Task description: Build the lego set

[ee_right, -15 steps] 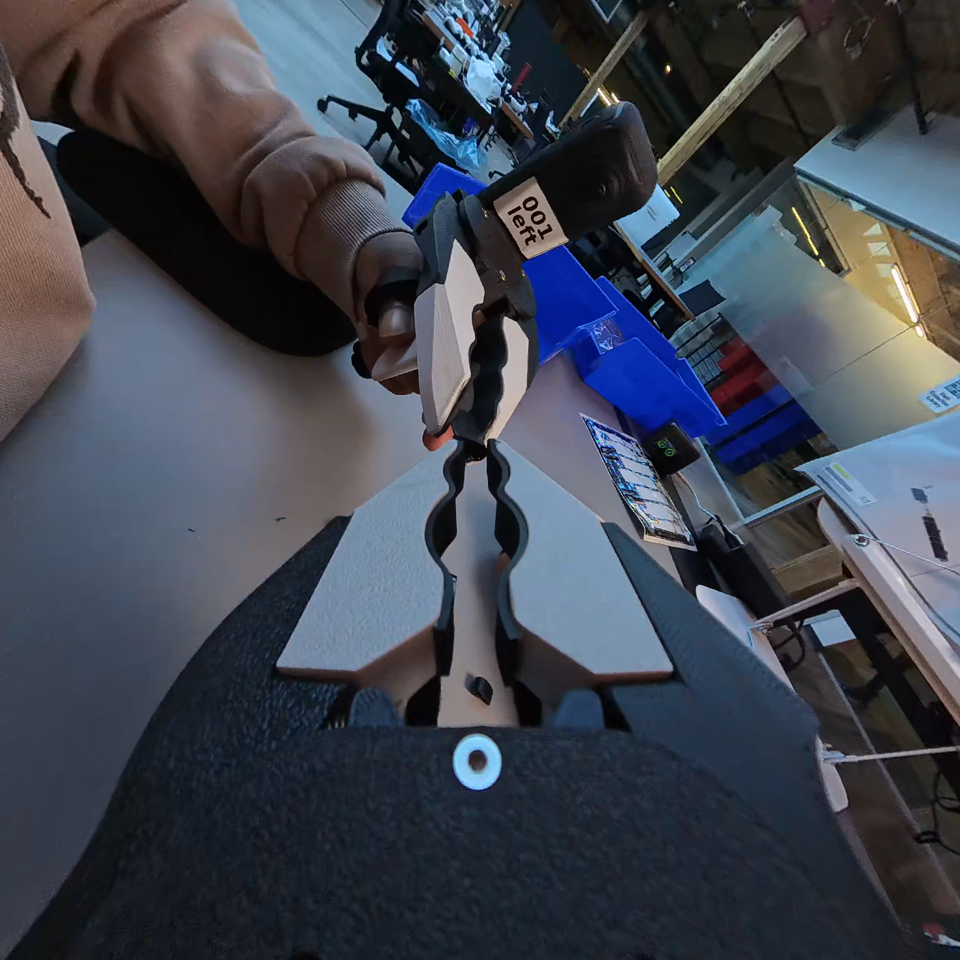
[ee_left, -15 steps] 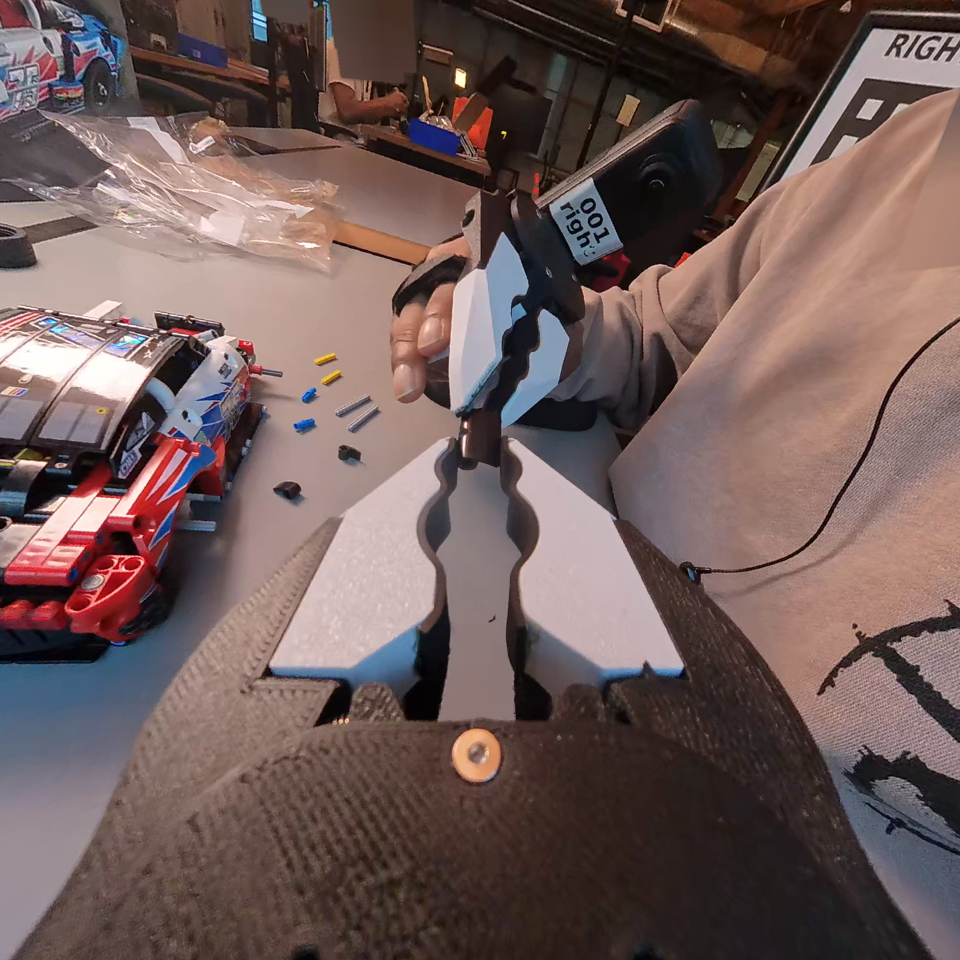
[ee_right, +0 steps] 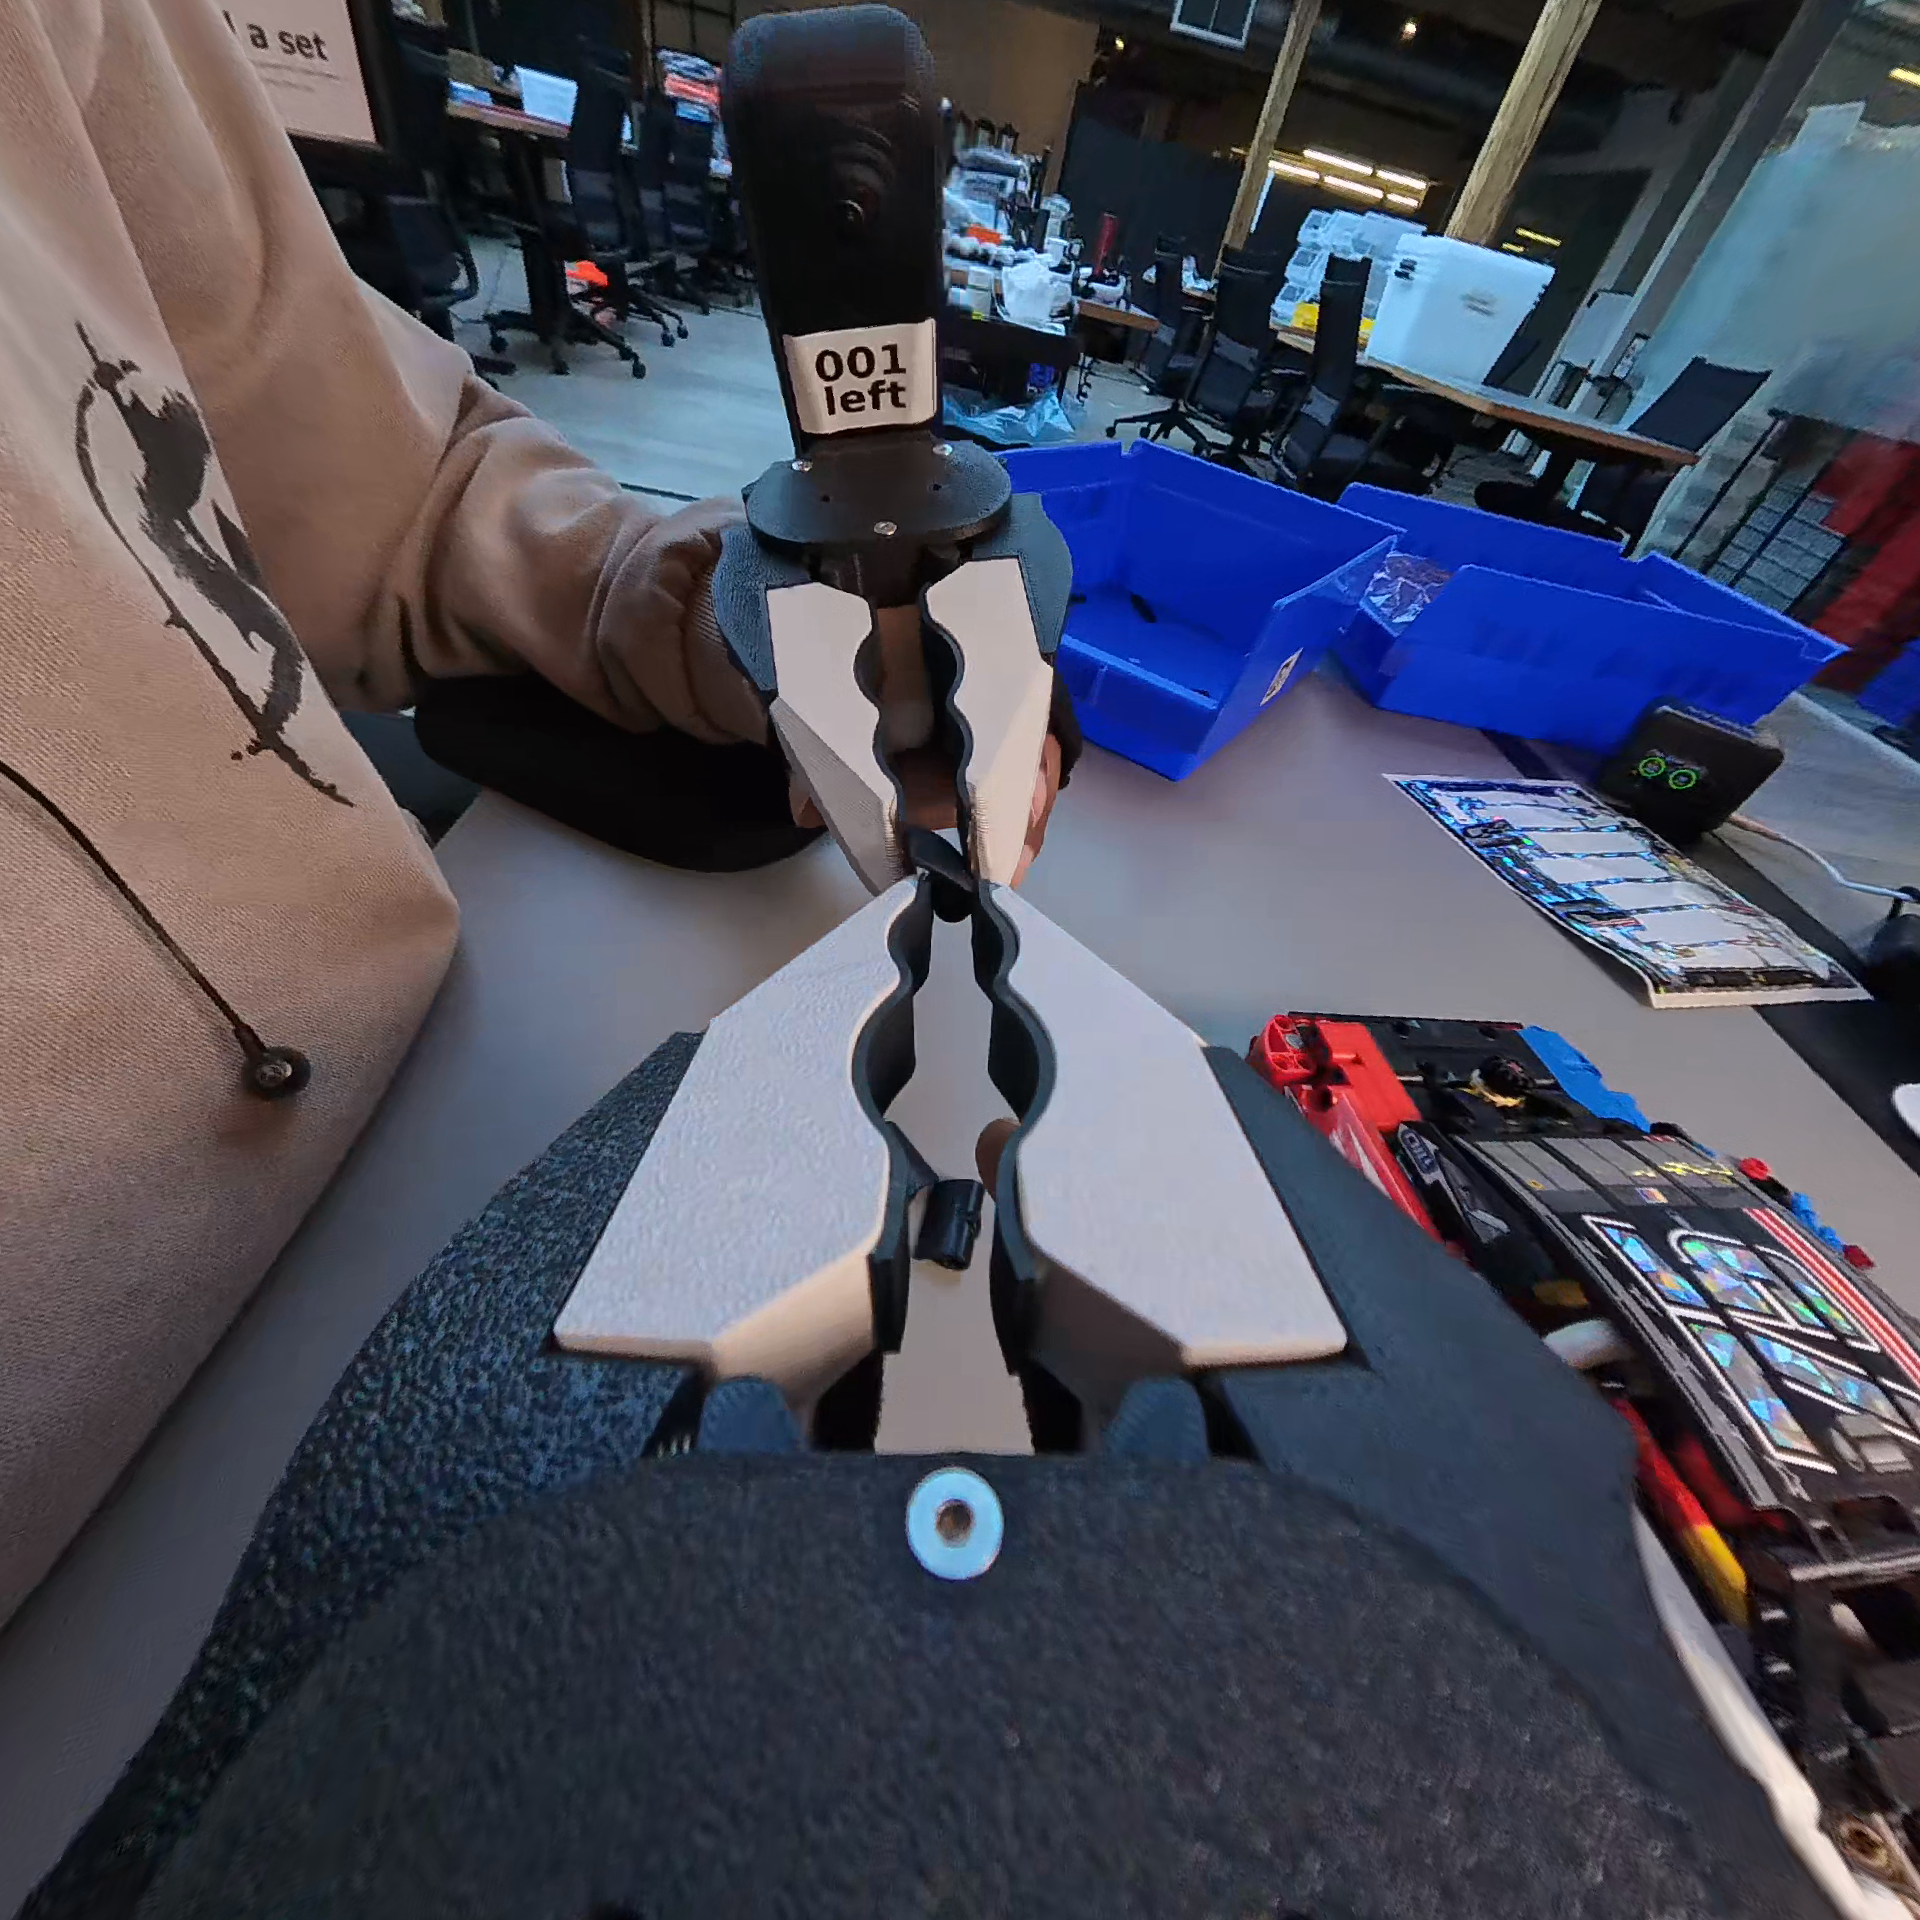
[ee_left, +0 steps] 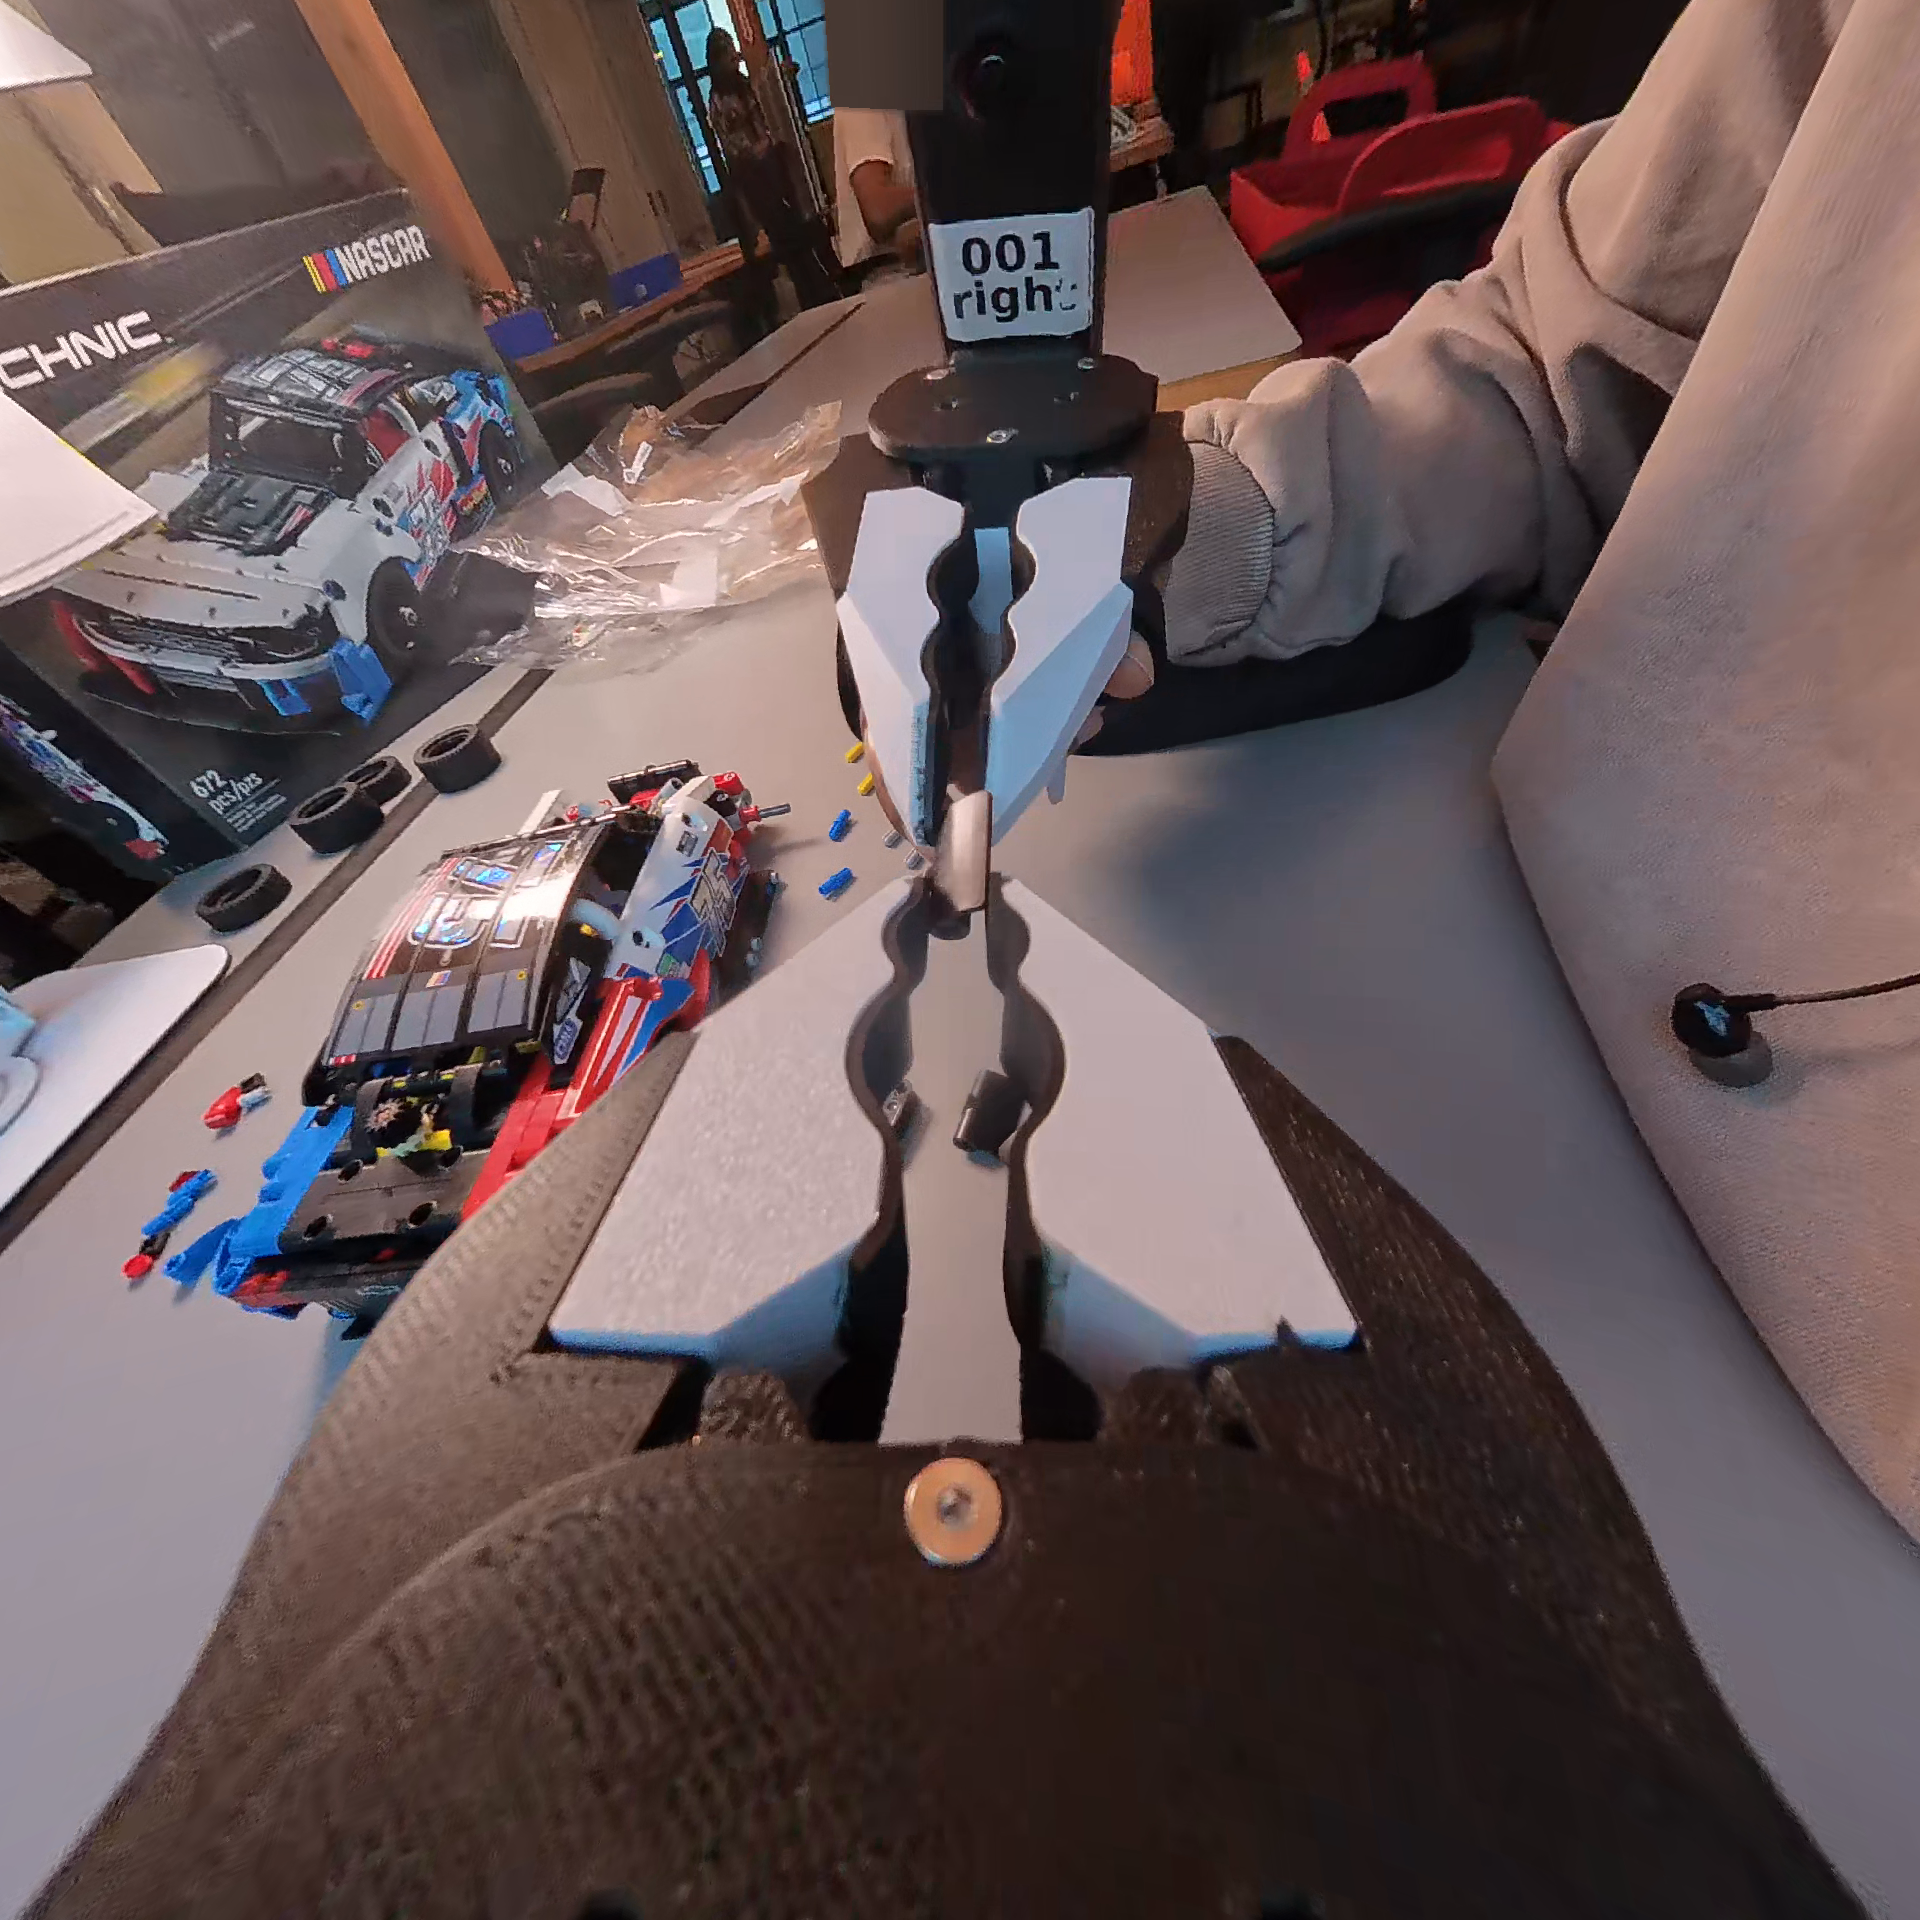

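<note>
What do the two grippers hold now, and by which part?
A small dark Lego piece: the right gripper pinches one end, the left gripper the other end.

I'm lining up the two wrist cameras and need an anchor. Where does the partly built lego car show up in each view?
Left wrist view: the lego car lies on the grey table, left of centre, beside the left gripper.
Right wrist view: the car fills the lower right, partly cut off by the frame edge.
Shared landmark: the spot where the two grippers meet tip to tip, right gripper, near the centre of both views.
</note>
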Motion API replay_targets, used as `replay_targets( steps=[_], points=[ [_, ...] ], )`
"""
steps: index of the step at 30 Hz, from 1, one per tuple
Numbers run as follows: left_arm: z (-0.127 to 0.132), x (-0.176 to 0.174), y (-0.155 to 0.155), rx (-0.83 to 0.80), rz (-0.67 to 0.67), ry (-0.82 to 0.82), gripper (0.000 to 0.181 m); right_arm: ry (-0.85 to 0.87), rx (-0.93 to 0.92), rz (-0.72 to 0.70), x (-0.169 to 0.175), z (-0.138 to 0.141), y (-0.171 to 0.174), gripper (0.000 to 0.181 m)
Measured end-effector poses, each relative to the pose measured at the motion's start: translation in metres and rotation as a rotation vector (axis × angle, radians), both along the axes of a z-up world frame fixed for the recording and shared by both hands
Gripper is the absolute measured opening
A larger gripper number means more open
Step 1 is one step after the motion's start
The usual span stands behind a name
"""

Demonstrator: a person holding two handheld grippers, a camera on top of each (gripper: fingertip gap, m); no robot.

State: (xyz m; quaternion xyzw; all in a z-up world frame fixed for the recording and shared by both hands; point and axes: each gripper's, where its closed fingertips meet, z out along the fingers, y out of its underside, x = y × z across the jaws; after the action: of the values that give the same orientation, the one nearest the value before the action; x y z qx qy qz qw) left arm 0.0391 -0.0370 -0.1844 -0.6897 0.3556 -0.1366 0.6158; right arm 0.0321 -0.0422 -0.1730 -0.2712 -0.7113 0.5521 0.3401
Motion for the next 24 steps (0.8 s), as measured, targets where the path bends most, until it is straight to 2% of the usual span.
replay_targets(
  steps=[4, 16, 20, 24],
  points=[
    [0.004, 0.002, -0.002, 0.033, -0.010, 0.006, 0.006, -0.044, -0.095, 0.037, 0.002, 0.004, -0.003, 0.005],
    [0.019, 0.007, -0.008, 0.008, -0.089, -0.197, 0.005, -0.224, -0.470, 0.169, 0.007, 0.016, -0.007, 0.005],
    [0.020, 0.004, -0.007, -0.007, -0.079, -0.215, 0.005, -0.221, -0.490, 0.148, 0.003, 0.017, -0.006, 0.005],
    [0.015, 0.001, -0.004, -0.022, -0.058, -0.182, 0.005, -0.213, -0.427, 0.115, 0.001, 0.012, -0.002, 0.005]
  ],
)
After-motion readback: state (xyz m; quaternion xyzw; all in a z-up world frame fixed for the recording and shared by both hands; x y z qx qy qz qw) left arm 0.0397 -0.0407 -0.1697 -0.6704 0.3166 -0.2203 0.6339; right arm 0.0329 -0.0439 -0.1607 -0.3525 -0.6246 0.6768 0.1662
